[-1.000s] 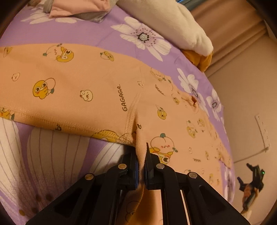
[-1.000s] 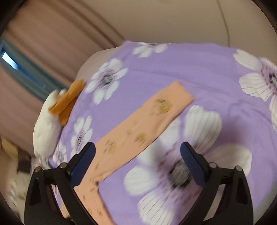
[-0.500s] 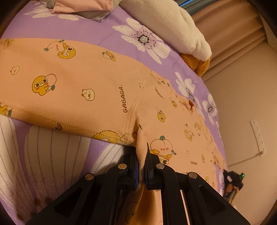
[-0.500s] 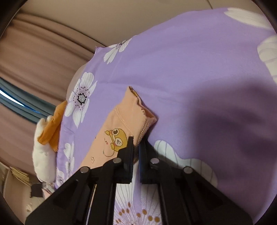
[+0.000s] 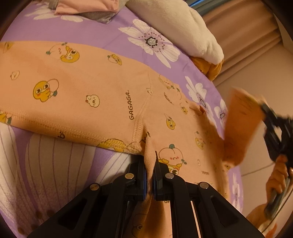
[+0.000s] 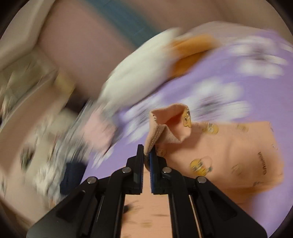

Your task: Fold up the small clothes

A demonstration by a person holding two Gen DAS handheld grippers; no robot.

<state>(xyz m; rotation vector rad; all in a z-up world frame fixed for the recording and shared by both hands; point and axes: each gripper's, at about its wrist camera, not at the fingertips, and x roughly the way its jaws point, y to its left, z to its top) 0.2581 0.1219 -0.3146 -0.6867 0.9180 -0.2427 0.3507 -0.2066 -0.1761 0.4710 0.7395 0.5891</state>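
- Orange printed pants (image 5: 102,95) lie spread on the purple floral bedspread (image 5: 102,34), crotch seam just ahead of the left gripper (image 5: 149,164).
- Left jaws pressed together, pinching a fold of the pants at the crotch; the rest of the fabric fans out ahead and to both sides of them.
- Right gripper (image 6: 147,155) jaws pinch the hemmed cuff of one leg (image 6: 170,124); cuff bunches up just above the tips, lifted off the bed, the rest of the pants lies flat to the right of the jaws.
- Left view: raised leg and right gripper far right, a hand (image 5: 278,175) on the handle.
- White plush pillow (image 5: 175,23) well beyond the left jaws; pink folded clothes (image 5: 86,7) far upper left.
- Right view background is motion-blurred.
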